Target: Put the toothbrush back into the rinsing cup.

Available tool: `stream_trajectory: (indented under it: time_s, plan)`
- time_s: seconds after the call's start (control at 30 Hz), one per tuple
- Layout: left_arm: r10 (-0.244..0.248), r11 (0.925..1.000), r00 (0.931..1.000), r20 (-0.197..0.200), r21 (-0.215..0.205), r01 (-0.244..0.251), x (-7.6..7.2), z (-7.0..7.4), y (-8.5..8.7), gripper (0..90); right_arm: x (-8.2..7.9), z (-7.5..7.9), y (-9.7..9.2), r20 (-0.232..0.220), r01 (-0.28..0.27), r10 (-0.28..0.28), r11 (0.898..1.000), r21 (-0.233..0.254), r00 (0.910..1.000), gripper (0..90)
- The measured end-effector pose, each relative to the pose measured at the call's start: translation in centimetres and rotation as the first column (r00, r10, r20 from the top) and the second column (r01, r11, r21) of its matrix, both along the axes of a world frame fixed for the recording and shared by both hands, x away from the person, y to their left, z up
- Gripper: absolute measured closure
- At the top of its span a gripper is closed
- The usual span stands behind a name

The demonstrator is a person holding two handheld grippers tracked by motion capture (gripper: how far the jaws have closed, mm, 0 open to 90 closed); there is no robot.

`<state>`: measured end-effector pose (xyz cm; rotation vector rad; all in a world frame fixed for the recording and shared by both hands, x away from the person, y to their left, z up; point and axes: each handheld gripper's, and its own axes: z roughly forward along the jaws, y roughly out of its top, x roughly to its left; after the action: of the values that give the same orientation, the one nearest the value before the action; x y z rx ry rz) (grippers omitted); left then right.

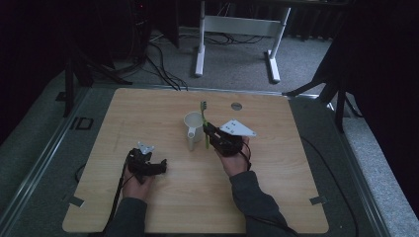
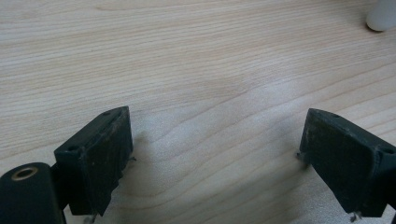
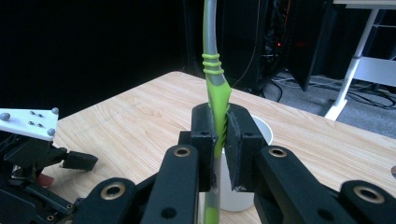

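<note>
Toothbrush [image 3: 215, 93], clamped upright by the right gripper [image 3: 220, 140] beside the cup [image 1: 192, 129] at mid-table; its head is probably cropped. Left gripper [image 2: 215, 154] gapes over bare wood.

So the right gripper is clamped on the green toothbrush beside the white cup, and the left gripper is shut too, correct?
Not quite: the left gripper is open, jaws wide apart over bare table in the left gripper view. The right gripper does clamp the green toothbrush by the white cup.
</note>
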<state>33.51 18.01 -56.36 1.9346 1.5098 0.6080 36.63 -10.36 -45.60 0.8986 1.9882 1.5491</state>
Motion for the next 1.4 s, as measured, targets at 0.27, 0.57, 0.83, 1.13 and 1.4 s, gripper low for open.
stream_trajectory:
  time_s: [0.27, 0.57, 0.83, 1.13, 1.4]
  plan:
    - [-0.008, 1.0, 1.0, -0.001, 0.001, 0.008, 0.0, 0.0, 0.0, 10.2, 0.3, -0.1, 0.3, 0.006, 0.005, -0.005, 1.0, 0.014, 1.0, 82.3]
    - [-0.008, 1.0, 1.0, 0.0, -0.002, 0.008, 0.0, 0.0, -0.1, 10.2, 0.7, 0.2, 0.5, 0.021, 0.004, -0.005, 1.0, 0.027, 0.9998, 82.3]
    - [-0.008, 1.0, 1.0, 0.001, -0.002, 0.008, 0.0, 0.0, -0.1, 10.2, 1.0, 0.3, 0.7, 0.027, 0.005, -0.006, 0.999, 0.035, 0.9996, 82.3]
    - [-0.009, 1.0, 1.0, 0.001, -0.002, 0.009, 0.0, 0.0, -0.1, 10.2, 1.3, 0.5, 0.9, 0.023, 0.016, -0.018, 0.999, 0.048, 0.9996, 82.3]
    - [-0.01, 1.0, 1.0, 0.001, -0.001, 0.01, 0.0, 0.0, -0.1, 10.2, 1.5, 0.6, 1.2, 0.023, 0.011, -0.013, 0.998, 0.057, 0.9997, 82.3]
